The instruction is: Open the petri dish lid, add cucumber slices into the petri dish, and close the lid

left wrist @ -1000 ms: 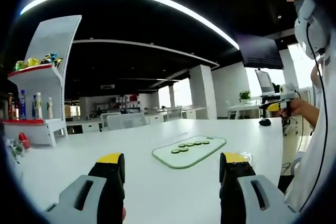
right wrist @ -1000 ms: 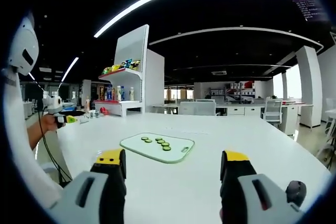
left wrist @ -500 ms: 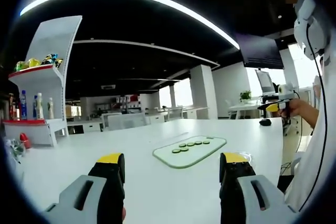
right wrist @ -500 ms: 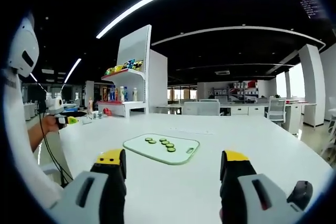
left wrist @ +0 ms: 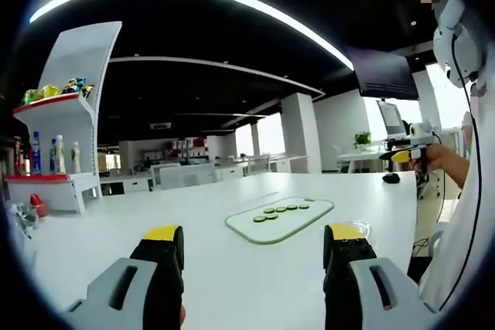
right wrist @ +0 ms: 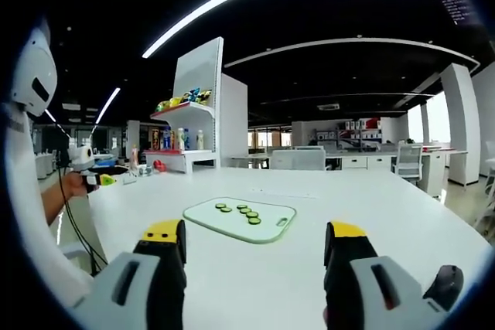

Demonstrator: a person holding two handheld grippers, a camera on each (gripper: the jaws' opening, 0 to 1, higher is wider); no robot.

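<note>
Here we hold the left claw (left wrist: pixel 254 246) and right claw (right wrist: pixel 254 242) parted and empty above the white worktop (right wrist: pixel 371 214). Cucumber slices (right wrist: pixel 237 212) lie on the cutting board (right wrist: pixel 271 229) ahead. The petri dish (left wrist: pixel 362 229) sits just behind our left claw's right jaw.

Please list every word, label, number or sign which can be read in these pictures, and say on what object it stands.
No text can be read.
Bottles on the shelf: labels too small and blurred.
Shelf packages: print too blurred.
Cutting board, cucumber slices, table: no writing seen.
Left gripper, right gripper: no markings seen.
</note>
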